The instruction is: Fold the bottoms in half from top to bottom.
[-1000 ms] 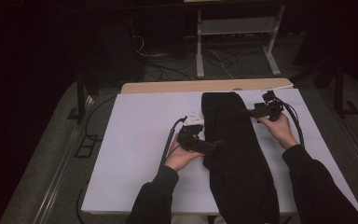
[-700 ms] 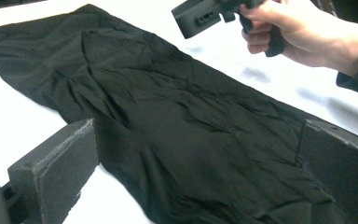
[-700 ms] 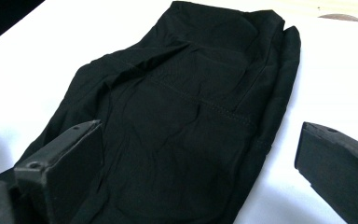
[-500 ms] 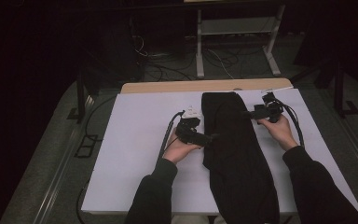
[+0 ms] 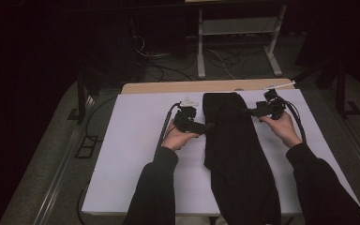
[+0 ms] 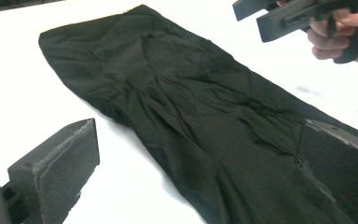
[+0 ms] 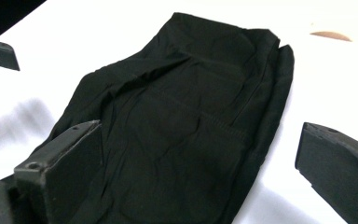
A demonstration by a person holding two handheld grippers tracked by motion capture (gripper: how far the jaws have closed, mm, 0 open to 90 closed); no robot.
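black garment (image 5: 236, 154) laid flat on white bench (image 5: 131, 154), long axis running from far edge toward near edge, near end hanging over the bench edge. folded lengthwise, creased across the upper part. left gripper (image 5: 207, 125) at the garment's left edge, fingers (image 6: 56, 163) spread wide, nothing held, cloth lying between and just ahead. right gripper (image 5: 248, 111) at the right edge nearer the far end, fingers (image 7: 60, 158) likewise wide apart, empty. both about equally near; left appears marginally closer to the cloth edge. no brand, label or legible writing visible.
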